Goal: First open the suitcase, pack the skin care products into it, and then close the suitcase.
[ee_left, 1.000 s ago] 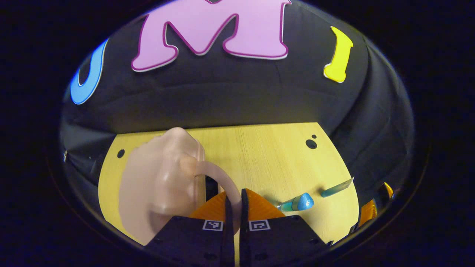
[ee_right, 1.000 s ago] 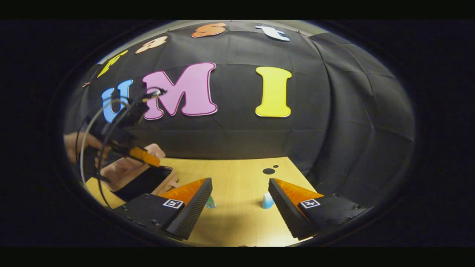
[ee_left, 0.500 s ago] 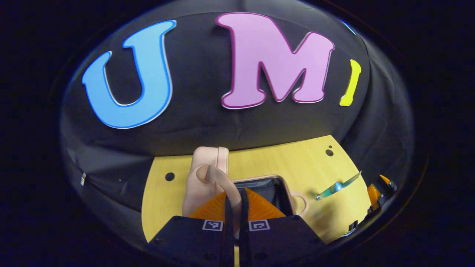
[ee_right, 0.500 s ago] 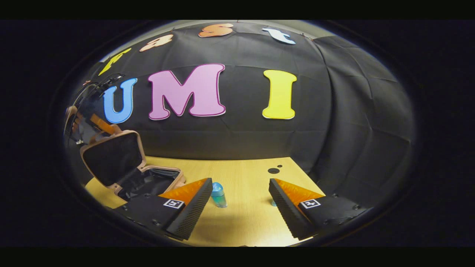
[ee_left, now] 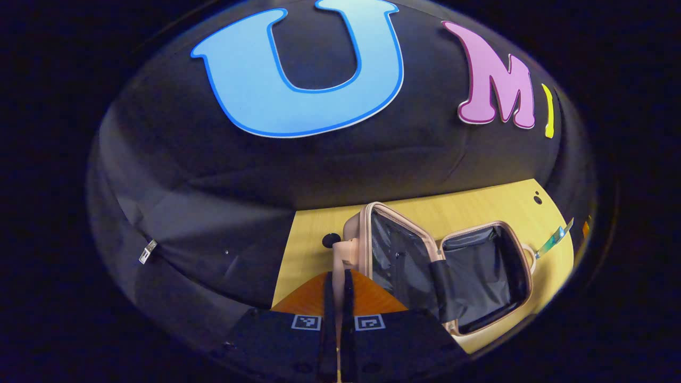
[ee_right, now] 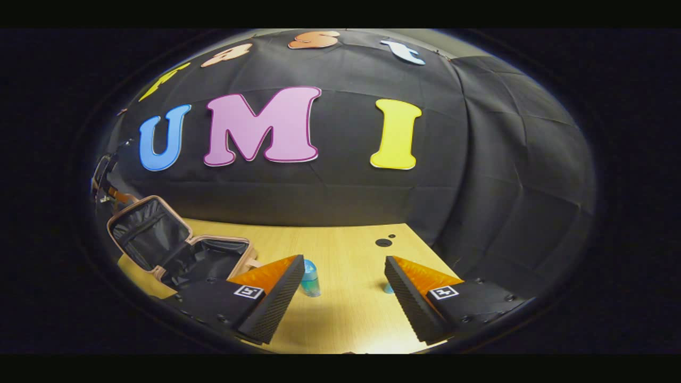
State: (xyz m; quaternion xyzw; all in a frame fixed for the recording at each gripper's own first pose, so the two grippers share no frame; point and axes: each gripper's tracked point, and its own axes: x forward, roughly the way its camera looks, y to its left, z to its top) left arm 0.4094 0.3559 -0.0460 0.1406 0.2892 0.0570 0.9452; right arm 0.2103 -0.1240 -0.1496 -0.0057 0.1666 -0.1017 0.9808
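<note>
Left gripper view: our left gripper (ee_left: 336, 287) is clenched on the handle (ee_left: 340, 260) of the pink suitcase (ee_left: 425, 255), which lies open just right of its fingers | Right gripper view: our right gripper (ee_right: 343, 276) is released; blue bottle (ee_right: 310, 277) beside its left finger, suitcase (ee_right: 159, 239) far left on the wooden table (ee_right: 346, 314).

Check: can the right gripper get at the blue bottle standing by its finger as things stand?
Probably yes. The right gripper is open, and the blue bottle stands upright on the table just ahead of one finger, with bare tabletop around it. The open suitcase sits off to the side.
</note>
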